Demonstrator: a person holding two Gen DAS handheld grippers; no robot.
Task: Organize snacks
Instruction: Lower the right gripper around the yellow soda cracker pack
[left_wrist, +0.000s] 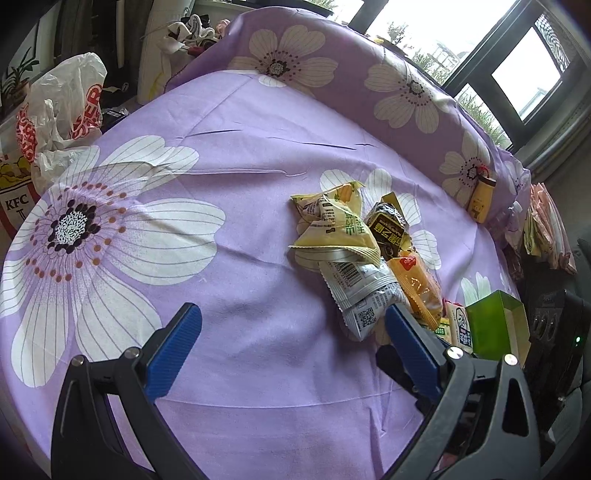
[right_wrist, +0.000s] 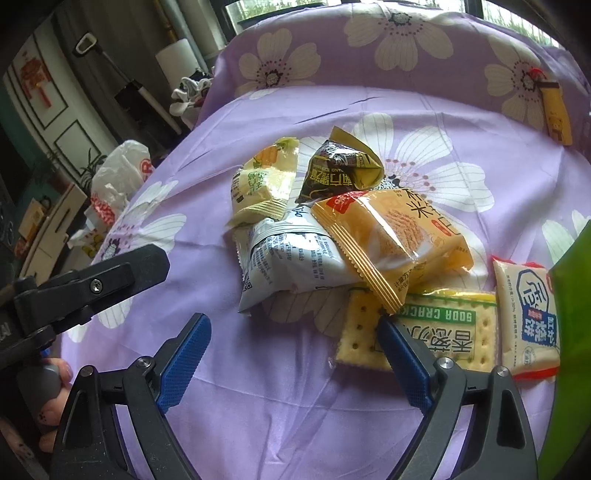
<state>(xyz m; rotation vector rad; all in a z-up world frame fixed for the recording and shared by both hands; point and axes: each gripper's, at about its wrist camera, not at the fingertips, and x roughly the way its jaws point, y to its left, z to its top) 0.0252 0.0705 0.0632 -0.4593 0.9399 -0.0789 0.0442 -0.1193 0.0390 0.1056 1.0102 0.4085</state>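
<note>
A heap of snack packets lies on the purple flowered cloth (right_wrist: 258, 369): a pale yellow packet (right_wrist: 264, 181), a dark brown packet (right_wrist: 334, 170), a white packet (right_wrist: 291, 258), an orange packet (right_wrist: 395, 236), a soda cracker pack (right_wrist: 443, 328) and a white-and-blue packet (right_wrist: 528, 314). My right gripper (right_wrist: 293, 325) stands open just short of the white packet, nothing between its blue pads. In the left wrist view the heap sits right of centre, with the yellow packet (left_wrist: 336, 221) and the white packet (left_wrist: 358, 291). My left gripper (left_wrist: 293, 314) is open over bare cloth, its right finger beside the white packet.
A green box (left_wrist: 496, 325) stands at the right next to the heap, also the green box (right_wrist: 569, 332). A yellow bottle (left_wrist: 482, 199) leans on the flowered backrest. A white plastic bag (left_wrist: 62, 107) sits off the cloth's left edge. A hand (right_wrist: 55, 406) holds the left gripper's handle.
</note>
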